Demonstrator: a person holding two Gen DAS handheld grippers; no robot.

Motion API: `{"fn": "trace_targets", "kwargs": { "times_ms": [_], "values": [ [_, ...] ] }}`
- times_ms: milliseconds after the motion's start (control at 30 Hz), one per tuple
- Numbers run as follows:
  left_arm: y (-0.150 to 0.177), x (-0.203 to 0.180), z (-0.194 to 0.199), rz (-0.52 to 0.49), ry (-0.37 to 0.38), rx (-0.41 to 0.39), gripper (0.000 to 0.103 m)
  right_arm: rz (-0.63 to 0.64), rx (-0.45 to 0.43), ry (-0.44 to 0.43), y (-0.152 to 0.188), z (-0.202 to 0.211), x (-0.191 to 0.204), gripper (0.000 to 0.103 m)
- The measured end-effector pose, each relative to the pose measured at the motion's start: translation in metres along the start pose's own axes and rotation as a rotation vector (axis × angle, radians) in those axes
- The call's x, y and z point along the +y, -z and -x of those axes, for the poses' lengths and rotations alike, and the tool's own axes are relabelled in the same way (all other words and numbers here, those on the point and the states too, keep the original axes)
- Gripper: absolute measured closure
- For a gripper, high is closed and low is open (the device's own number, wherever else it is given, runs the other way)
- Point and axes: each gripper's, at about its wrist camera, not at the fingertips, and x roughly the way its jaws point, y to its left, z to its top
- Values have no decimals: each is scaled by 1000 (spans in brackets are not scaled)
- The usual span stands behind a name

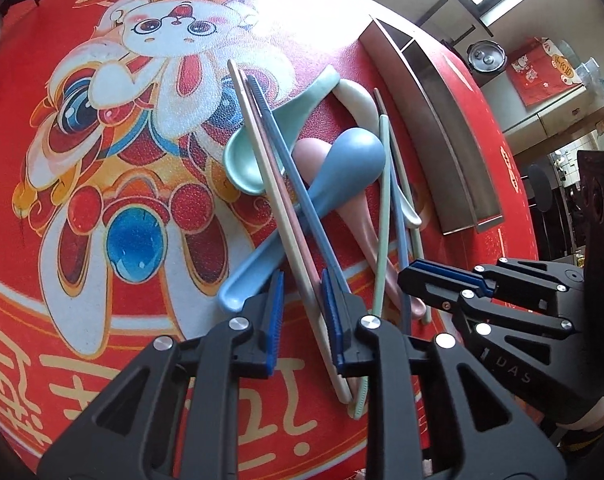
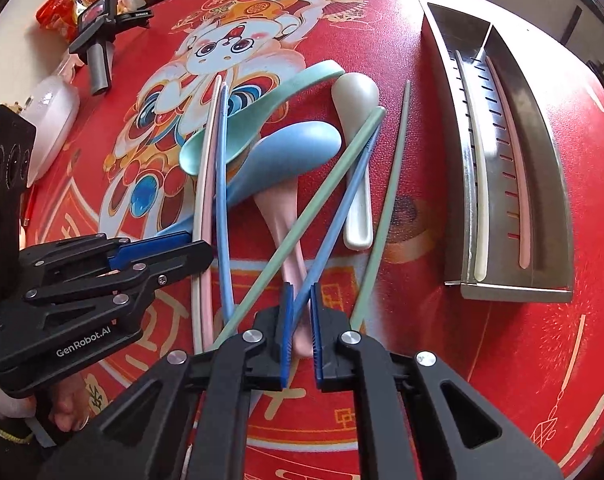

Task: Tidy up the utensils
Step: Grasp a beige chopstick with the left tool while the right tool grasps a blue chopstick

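Note:
Spoons and chopsticks lie in a heap on the red printed cloth. My left gripper (image 1: 302, 276) stands over a cream chopstick (image 1: 262, 168) and a pink chopstick (image 1: 280, 184). Both run between its jaws, and red cloth still shows beside the left pad, so it is open. My right gripper (image 2: 301, 288) is shut on a blue chopstick (image 2: 338, 220), above the pink spoon (image 2: 278, 216) handle. A mint spoon (image 2: 238, 136), blue spoon (image 2: 294, 148) and white spoon (image 2: 356, 92) lie behind. The steel tray (image 2: 542, 160) at the right holds a cream and a pink chopstick.
Two green chopsticks (image 2: 390, 184) and another blue chopstick (image 2: 221, 200) cross the heap. At the far left are a black hand-held device (image 2: 96, 40), red snack bags (image 2: 62, 4) and a clear plastic item (image 2: 50, 120). A person's hand (image 2: 66, 412) holds the left gripper.

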Motion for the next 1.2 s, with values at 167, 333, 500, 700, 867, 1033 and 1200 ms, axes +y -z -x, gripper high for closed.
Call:
{"fn": "trace_targets", "kwargs": {
  "times_ms": [167, 333, 500, 700, 867, 1033, 1200],
  "values": [
    [4, 13, 7, 64, 35, -4, 86, -8, 0, -7, 0, 1, -2, 95],
    [4, 15, 9, 62, 17, -9, 85, -11, 1, -8, 0, 1, -2, 95],
    [1, 6, 0, 9, -35, 9, 84, -6, 0, -9, 0, 1, -1, 95],
    [-1, 1, -3, -21, -74, -8, 90, -3, -2, -6, 0, 0, 0, 95],
    [5, 12, 0, 8, -54, -6, 92, 5, 2, 16, -4, -3, 3, 93],
    [9, 24, 2, 46, -7, -7, 92, -2, 19, 27, -7, -10, 4, 88],
    [11, 25, 3, 39, -8, -10, 90, -18, 20, 25, -7, -9, 3, 91]
  ]
}}
